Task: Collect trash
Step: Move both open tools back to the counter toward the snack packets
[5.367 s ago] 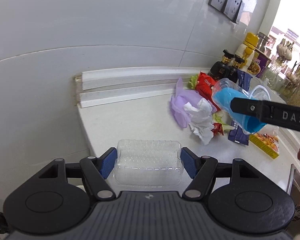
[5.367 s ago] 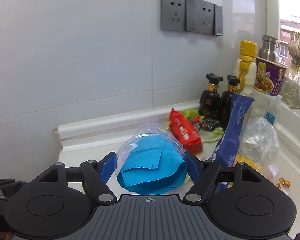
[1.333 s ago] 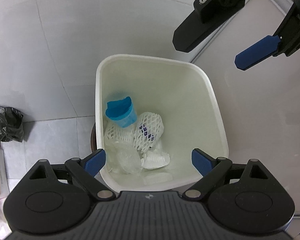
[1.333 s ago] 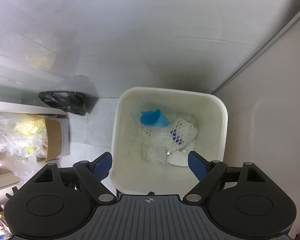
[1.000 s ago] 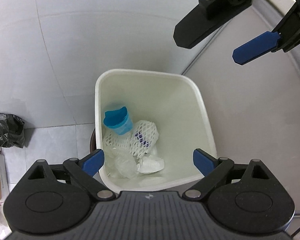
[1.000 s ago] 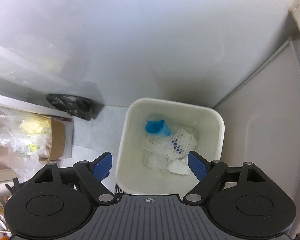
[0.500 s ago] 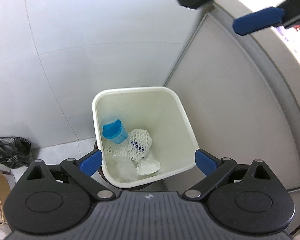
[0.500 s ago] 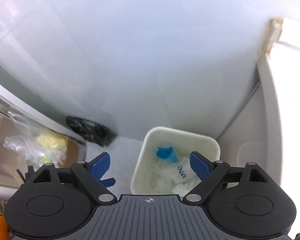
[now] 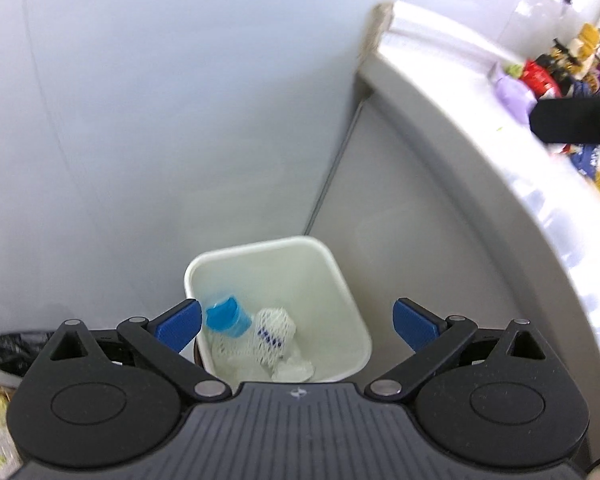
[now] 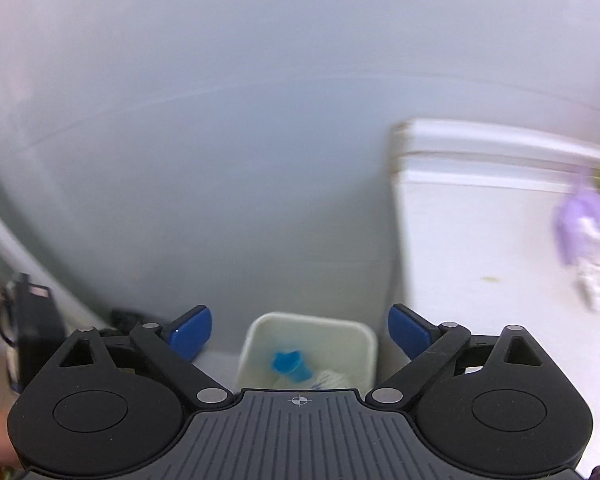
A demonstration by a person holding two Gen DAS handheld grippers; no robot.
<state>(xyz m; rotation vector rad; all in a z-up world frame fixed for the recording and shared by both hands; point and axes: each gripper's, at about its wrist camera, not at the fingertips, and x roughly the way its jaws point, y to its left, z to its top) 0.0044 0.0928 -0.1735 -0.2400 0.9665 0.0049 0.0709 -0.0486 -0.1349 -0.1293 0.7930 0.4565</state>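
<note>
We are between drops: both loads lie in the bin (image 9: 342, 280), blue cup (image 9: 227, 317) included. Left gripper (image 9: 295, 322) and right gripper (image 10: 300, 330) gape empty, jaws having just widened. Next we swing back to the counter (image 9: 452, 76) trash (image 9: 516, 88). A second ago the bin loomed closer

Bin (image 9: 342, 280) mouth looks unobstructed, hemmed by wall (image 9: 159, 120) and counter (image 9: 480, 128).

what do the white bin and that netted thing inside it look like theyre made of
White bin: probably plastic, with smooth, slightly glossy moulded walls and rounded corners. Netted thing: likely foam mesh sleeve, a soft white open lattice with blue print; blur leaves this uncertain.
</note>
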